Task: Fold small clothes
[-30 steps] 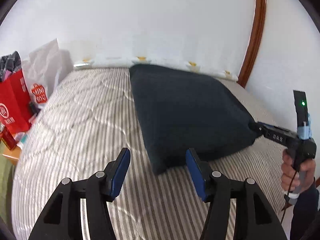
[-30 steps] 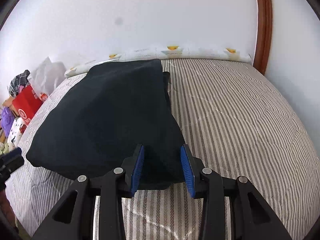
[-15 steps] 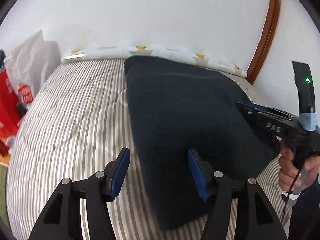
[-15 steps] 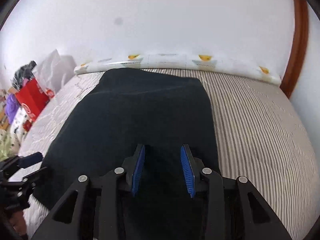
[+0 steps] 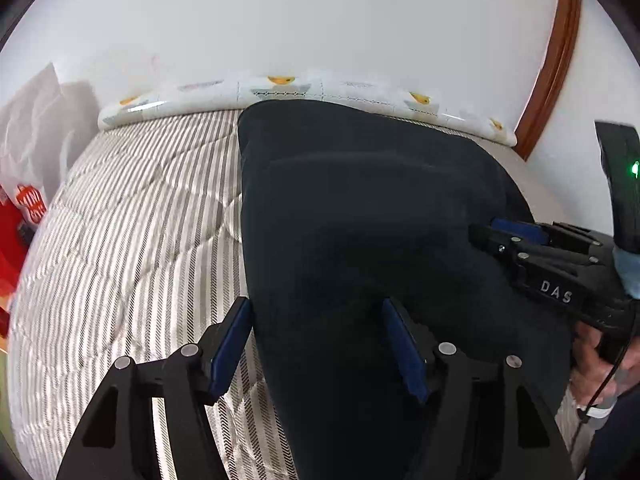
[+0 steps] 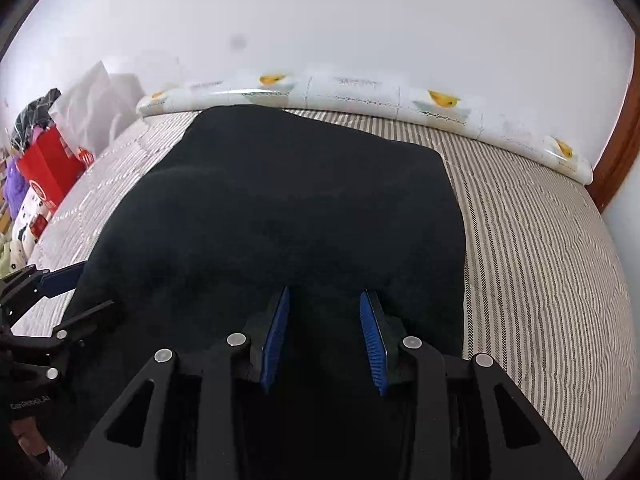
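Striped quilted mattress [image 5: 132, 240] filling the lower two thirds of both views, white wall above; along the far edge, a pale roll of bedding printed with yellow motifs [image 6: 360, 92]; wooden door frame [image 5: 556, 64] curving down the upper right of the left view.

Dark navy garment [image 6: 288, 208] spread across the centre of the right view and centre-right of the left view, lying on the mattress, near edge running under both sets of tongs; looks soft, light and limp, no stiffness, likely to sag and slide once lifted; judged best taken by the near hem or corners, one tool at each side, pinching a single folded edge rather than the middle.

Right gripper [image 6: 324, 332] at bottom centre of its own view, blue pads part-way apart and closing, dark cloth between and beneath them; whether the pads press on the cloth cannot be told. Same tool visible at the right edge of the left view [image 5: 516, 236], held by a hand [image 5: 600, 356].

Left gripper [image 5: 316, 344] at bottom centre of its view, jaws wide and opening, left pad over the stripes, right pad over the garment, straddling the garment's left edge without clamping it.

Red paper bag [image 6: 44, 168] and white plastic bag [image 6: 96, 100] at the far left, off the bed.
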Motion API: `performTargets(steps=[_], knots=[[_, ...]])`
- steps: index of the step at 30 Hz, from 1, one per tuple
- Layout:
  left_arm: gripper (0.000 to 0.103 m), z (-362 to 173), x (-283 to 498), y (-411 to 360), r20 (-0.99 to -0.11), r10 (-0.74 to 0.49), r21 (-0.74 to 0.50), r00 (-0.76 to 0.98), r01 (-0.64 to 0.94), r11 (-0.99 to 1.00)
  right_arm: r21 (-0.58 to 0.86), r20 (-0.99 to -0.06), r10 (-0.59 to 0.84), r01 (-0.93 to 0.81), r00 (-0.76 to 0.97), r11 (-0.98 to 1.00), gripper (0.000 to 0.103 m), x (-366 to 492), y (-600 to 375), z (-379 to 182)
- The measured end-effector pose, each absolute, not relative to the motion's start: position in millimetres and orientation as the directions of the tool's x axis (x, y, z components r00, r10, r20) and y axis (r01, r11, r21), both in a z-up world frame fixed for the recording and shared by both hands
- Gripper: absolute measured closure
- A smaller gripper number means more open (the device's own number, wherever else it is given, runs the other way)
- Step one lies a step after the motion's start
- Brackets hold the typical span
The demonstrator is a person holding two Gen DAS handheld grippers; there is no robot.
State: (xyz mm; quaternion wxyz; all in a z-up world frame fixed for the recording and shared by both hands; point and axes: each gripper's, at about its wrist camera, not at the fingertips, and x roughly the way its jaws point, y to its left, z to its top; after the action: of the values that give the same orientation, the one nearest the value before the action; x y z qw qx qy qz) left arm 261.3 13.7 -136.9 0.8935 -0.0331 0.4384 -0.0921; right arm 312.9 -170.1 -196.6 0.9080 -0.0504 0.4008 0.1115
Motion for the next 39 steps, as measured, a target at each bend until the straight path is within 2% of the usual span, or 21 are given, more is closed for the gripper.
performTargets(steps=[7, 11, 19, 26, 30, 33, 39], knots=[[0.037, -133, 246, 18, -0.78, -0.216, -0.173, 0.587, 0.13, 0.976, 0.07, -0.728, 0.219, -0.247, 0.65, 0.966, 0.065, 301, -189, -185], [0.037, -130, 233, 20, -0.773, -0.22, -0.175, 0.594, 0.134, 0.975, 0.042, -0.714, 0.176, -0.21, 0.677, 0.977, 0.064, 280, -206, -183], [0.037, -126, 199, 24, -0.765, -0.214, -0.173, 0.608, 0.127, 0.977, 0.08, -0.707, 0.178, -0.173, 0.684, 0.982, 0.064, 237, -227, -187], [0.04, -109, 167, 27, -0.746, -0.192, -0.157, 0.638, 0.112, 0.981, 0.026, -0.7, 0.106, -0.123, 0.706, 0.992, 0.06, 199, -234, -178], [0.039, -93, 144, 25, -0.723, -0.167, -0.132, 0.67, 0.103, 0.986, -0.005, -0.686, 0.062, -0.09, 0.725, 0.996, 0.044, 179, -235, -167], [0.038, -79, 128, 24, -0.708, -0.155, -0.129, 0.689, 0.089, 0.988, 0.02, -0.691, 0.068, -0.075, 0.72, 0.997, 0.041, 160, -238, -157], [0.026, -53, 90, 15, -0.675, -0.118, -0.087, 0.729, 0.08, 0.993, 0.019, -0.653, 0.042, -0.04, 0.756, 0.999, 0.03, 114, -241, -132]])
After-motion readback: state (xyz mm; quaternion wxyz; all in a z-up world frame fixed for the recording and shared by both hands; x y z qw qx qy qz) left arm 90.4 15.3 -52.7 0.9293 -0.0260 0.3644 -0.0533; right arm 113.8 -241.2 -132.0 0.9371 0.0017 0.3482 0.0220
